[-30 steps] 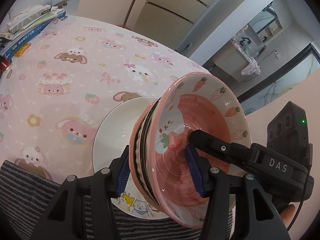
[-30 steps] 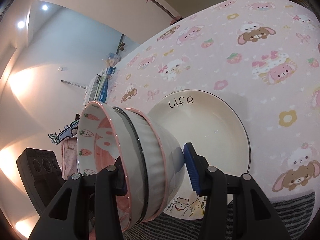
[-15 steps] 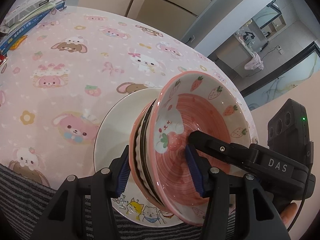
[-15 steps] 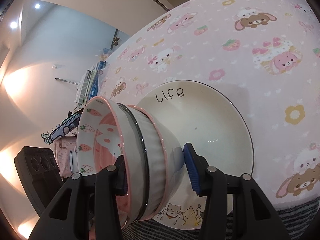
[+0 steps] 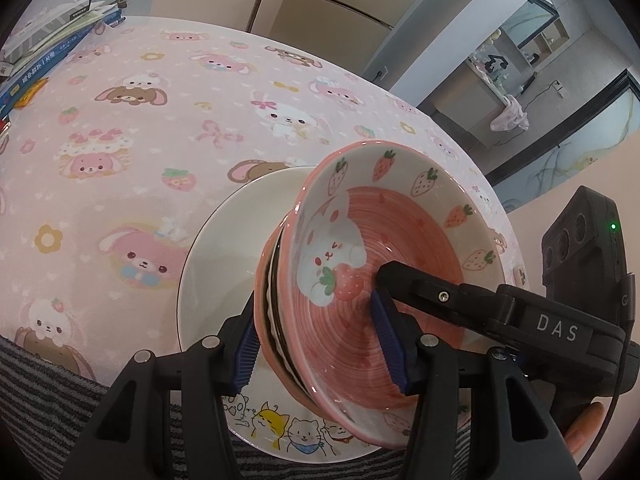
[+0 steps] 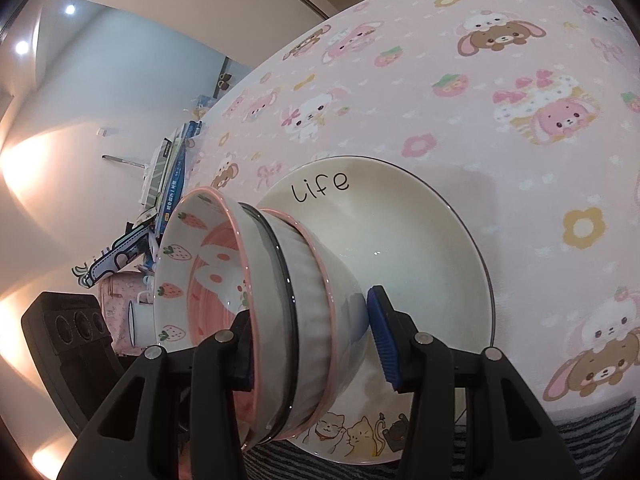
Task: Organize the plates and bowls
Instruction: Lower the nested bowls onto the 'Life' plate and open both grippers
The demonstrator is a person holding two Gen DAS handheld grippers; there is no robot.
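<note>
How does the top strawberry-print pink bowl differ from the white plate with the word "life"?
The strawberry-print pink bowl is deep, tilted, and gripped by both grippers in a stack; the white plate is shallow and lies flat on the tablecloth. The bowl shows a rabbit; the plate shows cats. Both are round.

Both wrist views look close along their jaws from opposite sides, sharing the bowl stack (image 5: 360, 280) and plate (image 6: 420, 240).

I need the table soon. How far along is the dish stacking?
Done: three bowls are nested, the strawberry bowl innermost. In hand: the left gripper and right gripper both clamp the tilted bowl stack over the white plate. Left: setting it down upright and letting go.
</note>
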